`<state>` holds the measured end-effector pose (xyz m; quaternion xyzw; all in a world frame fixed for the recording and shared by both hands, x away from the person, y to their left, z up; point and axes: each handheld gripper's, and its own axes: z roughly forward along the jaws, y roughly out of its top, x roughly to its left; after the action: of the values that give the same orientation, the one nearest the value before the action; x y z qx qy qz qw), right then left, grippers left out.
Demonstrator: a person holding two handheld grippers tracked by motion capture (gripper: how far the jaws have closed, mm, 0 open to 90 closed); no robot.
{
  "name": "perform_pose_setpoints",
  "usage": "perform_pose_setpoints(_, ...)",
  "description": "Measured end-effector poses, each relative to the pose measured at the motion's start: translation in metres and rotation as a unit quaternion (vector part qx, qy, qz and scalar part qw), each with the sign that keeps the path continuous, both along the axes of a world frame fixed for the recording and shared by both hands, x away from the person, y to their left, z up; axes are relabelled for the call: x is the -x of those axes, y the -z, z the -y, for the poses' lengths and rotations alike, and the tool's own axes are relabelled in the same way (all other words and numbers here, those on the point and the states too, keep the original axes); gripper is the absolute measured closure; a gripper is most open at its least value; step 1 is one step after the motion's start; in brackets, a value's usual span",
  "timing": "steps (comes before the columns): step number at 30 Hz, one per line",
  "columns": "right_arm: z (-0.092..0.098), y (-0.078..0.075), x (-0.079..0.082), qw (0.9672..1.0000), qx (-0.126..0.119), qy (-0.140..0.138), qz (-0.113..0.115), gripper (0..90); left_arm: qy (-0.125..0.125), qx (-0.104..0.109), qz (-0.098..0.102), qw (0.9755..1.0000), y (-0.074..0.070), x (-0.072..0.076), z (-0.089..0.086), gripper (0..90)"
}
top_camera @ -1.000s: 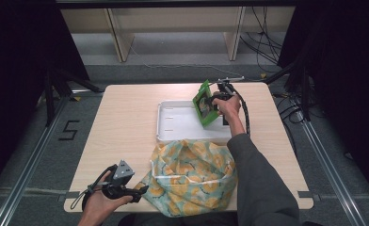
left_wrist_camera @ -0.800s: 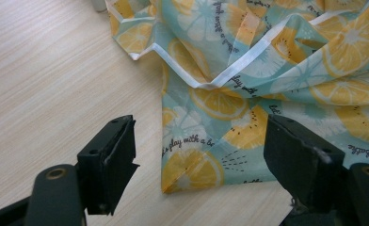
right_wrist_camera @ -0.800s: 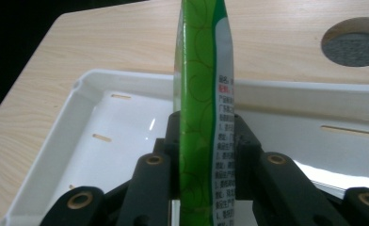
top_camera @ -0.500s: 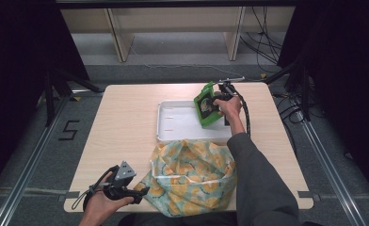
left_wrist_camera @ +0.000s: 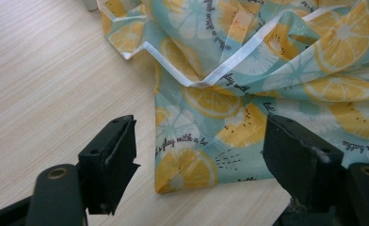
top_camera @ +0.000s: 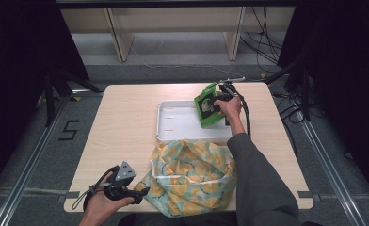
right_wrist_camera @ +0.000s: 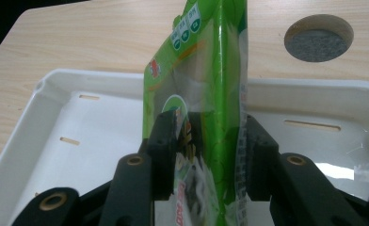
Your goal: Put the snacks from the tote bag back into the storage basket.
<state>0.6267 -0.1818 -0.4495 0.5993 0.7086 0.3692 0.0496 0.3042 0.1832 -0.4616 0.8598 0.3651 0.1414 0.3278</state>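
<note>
At the near left corner of the wooden table [top_camera: 126, 122], in the high view, the left gripper [top_camera: 136, 192] lies low in the person's left hand [top_camera: 100, 207], pointing toward the patterned cloth bag [top_camera: 192, 176] beside it. The left gripper view confirms its condition: both black jaws stand well apart and released, grasping nothing, with the bag's lower corner [left_wrist_camera: 173, 181] lying on the tabletop between and just beyond them; neither pad touches the fabric. The bag is turquoise with orange and lemon slices, edged by a white strap [left_wrist_camera: 239, 59], and it rests slumped on the table's near edge, its far side just beside the white tray [top_camera: 173, 125]. That tray sits mid-table, right of centre, a shallow rectangular dish with slots in its floor. At its right end the green snack packet [top_camera: 207, 106] stands on edge, tilted, over the tray's interior. The right gripper [top_camera: 219, 100], carried in the right hand [top_camera: 229, 107] on an outstretched grey sleeve [top_camera: 260, 183], is at the packet. The right gripper view shows the packet [right_wrist_camera: 206, 80] upright between the two jaws, which have just been opening; the pads appear to sit slightly clear of its sides, though the close angle makes contact hard to rule out. A round cable hole [right_wrist_camera: 319, 40] lies in the tabletop beyond the tray's far rim [right_wrist_camera: 309, 87].
</note>
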Motion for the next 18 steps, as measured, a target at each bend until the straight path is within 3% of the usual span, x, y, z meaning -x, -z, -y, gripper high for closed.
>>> perform_pose_setpoints(4, -0.0007, 0.0006, -0.0011, 0.9999, 0.001, 0.014, -0.006, 60.9, 0.0, 0.0, 0.0, 1.0, 0.0, 0.0002, 0.0001, 26.0)
perform_pose_setpoints(5, -0.0023, -0.0002, -0.0001, 0.9995, -0.007, 0.022, -0.02, 60.3, 0.0, 0.0, 0.0, 1.0, 0.0, 0.0002, 0.0001, 26.0)
perform_pose_setpoints(8, -0.0025, -0.001, 0.0003, 0.9993, 0.002, 0.026, -0.026, 59.8, 0.0, 0.002, -0.001, 1.0, 0.0002, 0.0005, 0.0005, 26.1)
perform_pose_setpoints(9, -0.0014, 0.0001, -0.0002, 0.9997, 0.0, 0.019, -0.017, 59.7, 0.0, 0.001, -0.001, 1.0, 0.0001, 0.0006, 0.0006, 26.1)
perform_pose_setpoints(10, 0.0005, 0.0007, -0.0011, 0.9998, 0.014, 0.009, -0.007, 59.1, -0.001, 0.003, 0.0, 1.0, 0.0004, 0.0006, 0.001, 26.1)
perform_pose_setpoints(12, -0.0019, -0.0002, -0.0003, 0.9994, 0.023, 0.021, -0.014, 57.8, -0.006, 0.007, -0.004, 0.9999, 0.001, 0.0011, 0.0016, 26.1)
perform_pose_setpoints(15, -0.002, 0.0007, 0.0004, 0.9993, 0.013, 0.025, -0.023, 56.6, -0.007, 0.006, -0.003, 1.0, 0.001, 0.0012, 0.0017, 26.2)
perform_pose_setpoints(16, -0.0007, 0.0021, 0.0003, 0.9996, 0.016, 0.02, -0.015, 56.5, -0.007, 0.007, -0.004, 0.9999, 0.0011, 0.0012, 0.0018, 26.2)
perform_pose_setpoints(17, 0.0039, 0.0037, -0.0017, 0.9994, 0.035, 0.003, 0.0, 56.7, -0.007, 0.007, -0.004, 0.9999, 0.0011, 0.0011, 0.0017, 26.2)
perform_pose_setpoints(18, 0.0028, 0.003, -0.001, 0.9995, 0.031, 0.01, -0.006, 56.3, -0.007, 0.007, -0.004, 0.9999, 0.0011, 0.0012, 0.0017, 26.2)
